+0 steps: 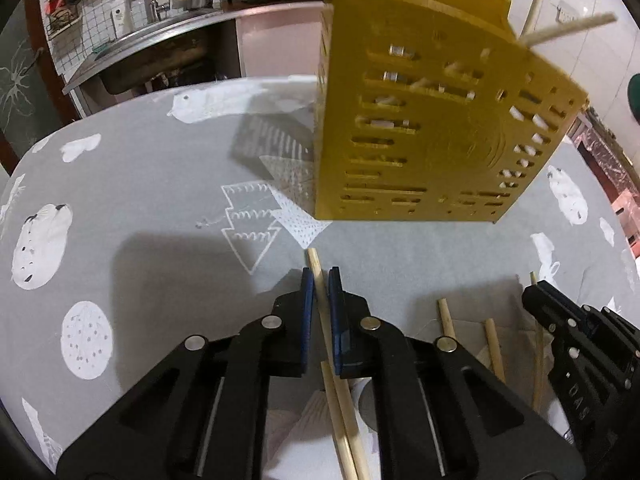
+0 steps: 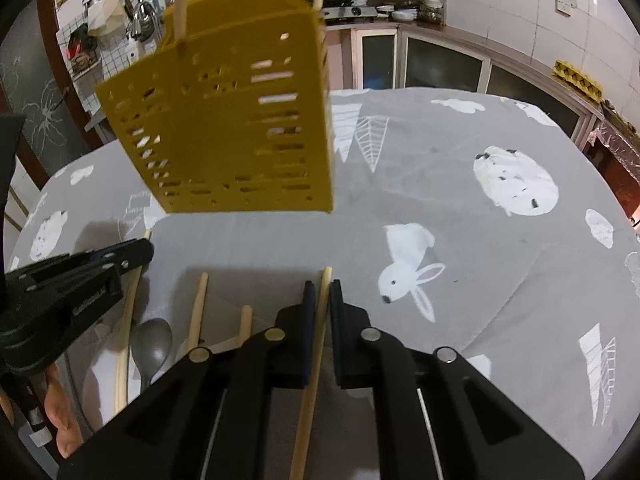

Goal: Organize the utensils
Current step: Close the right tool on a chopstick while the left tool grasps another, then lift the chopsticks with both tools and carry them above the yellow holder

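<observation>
A yellow slotted utensil holder [image 1: 432, 112] stands on the grey tablecloth, with pale chopsticks [image 1: 568, 28] sticking out of its top; it also shows in the right wrist view [image 2: 232, 120]. My left gripper [image 1: 320, 276] is shut on a wooden chopstick [image 1: 316, 268] just in front of the holder. My right gripper [image 2: 320, 284] is shut on another wooden chopstick [image 2: 325, 280]. Loose chopsticks [image 2: 198, 308] and a metal spoon [image 2: 152, 340] lie between the two grippers. The right gripper [image 1: 536, 290] appears at the right edge of the left wrist view.
The round table has a grey cloth with white animal prints [image 2: 408, 268]. A sink and counter [image 1: 160, 40] stand behind the table. Cabinets and shelves with jars [image 2: 400, 12] line the far wall.
</observation>
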Action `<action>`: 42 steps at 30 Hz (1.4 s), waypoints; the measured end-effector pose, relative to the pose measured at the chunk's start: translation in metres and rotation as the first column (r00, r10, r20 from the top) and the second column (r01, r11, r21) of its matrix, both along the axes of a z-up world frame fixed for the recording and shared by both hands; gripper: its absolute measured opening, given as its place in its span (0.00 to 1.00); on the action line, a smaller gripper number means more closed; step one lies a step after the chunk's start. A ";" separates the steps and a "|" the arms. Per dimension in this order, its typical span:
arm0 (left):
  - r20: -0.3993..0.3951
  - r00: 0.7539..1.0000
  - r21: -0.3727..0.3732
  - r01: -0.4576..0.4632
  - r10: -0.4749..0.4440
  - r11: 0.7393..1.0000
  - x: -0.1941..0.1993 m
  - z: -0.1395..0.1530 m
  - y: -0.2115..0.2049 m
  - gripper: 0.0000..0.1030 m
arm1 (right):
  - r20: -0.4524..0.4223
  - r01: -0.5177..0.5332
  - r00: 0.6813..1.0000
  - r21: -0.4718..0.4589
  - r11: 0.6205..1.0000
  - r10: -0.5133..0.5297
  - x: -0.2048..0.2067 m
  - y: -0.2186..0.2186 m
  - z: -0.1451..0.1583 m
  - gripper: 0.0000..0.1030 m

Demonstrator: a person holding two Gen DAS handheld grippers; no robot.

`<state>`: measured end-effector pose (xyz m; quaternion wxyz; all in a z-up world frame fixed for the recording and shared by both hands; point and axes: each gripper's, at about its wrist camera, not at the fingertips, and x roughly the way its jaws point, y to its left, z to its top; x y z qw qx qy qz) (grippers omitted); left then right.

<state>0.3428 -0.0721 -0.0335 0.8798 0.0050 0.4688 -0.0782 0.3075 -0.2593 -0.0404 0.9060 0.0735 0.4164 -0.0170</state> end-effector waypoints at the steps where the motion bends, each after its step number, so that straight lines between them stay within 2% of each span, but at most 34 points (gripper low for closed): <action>1: 0.018 1.000 -0.008 -0.002 0.002 1.000 -0.004 0.005 0.002 0.06 | 0.008 0.005 1.000 0.004 1.000 -0.005 -0.001 -0.002 0.003 0.07; 6: 0.115 0.993 -0.026 -0.004 0.007 1.000 -0.019 0.033 0.008 0.06 | 0.087 0.020 0.996 0.022 1.000 -0.022 -0.010 -0.008 0.027 0.07; 12: 0.237 0.971 -0.040 -0.013 0.022 0.999 -0.037 0.067 0.015 0.06 | 0.178 0.033 0.983 0.017 0.999 -0.035 -0.024 -0.013 0.056 0.05; 20: 0.396 0.918 -0.045 -0.023 0.039 0.999 -0.065 0.099 0.021 0.06 | 0.343 0.007 0.939 0.033 0.999 -0.018 -0.046 -0.016 0.090 0.05; 23: 0.433 0.900 -0.059 -0.024 0.048 0.998 -0.071 0.108 0.026 0.06 | 0.418 -0.006 0.908 0.039 0.999 -0.010 -0.056 -0.016 0.101 0.05; 28: 0.476 0.877 -0.070 -0.029 0.060 0.997 -0.078 0.116 0.031 0.06 | 0.493 0.003 0.870 0.053 0.999 -0.029 -0.068 -0.020 0.113 0.05; 35: 0.522 0.850 -0.078 -0.028 0.065 0.997 -0.084 0.124 0.039 0.06 | 0.542 0.015 0.840 0.038 0.999 -0.033 -0.074 -0.021 0.122 0.05; 42: 0.545 0.835 -0.089 -0.030 0.074 0.996 -0.084 0.131 0.044 0.05 | 0.563 0.021 0.826 0.020 1.000 -0.028 -0.076 -0.022 0.130 0.05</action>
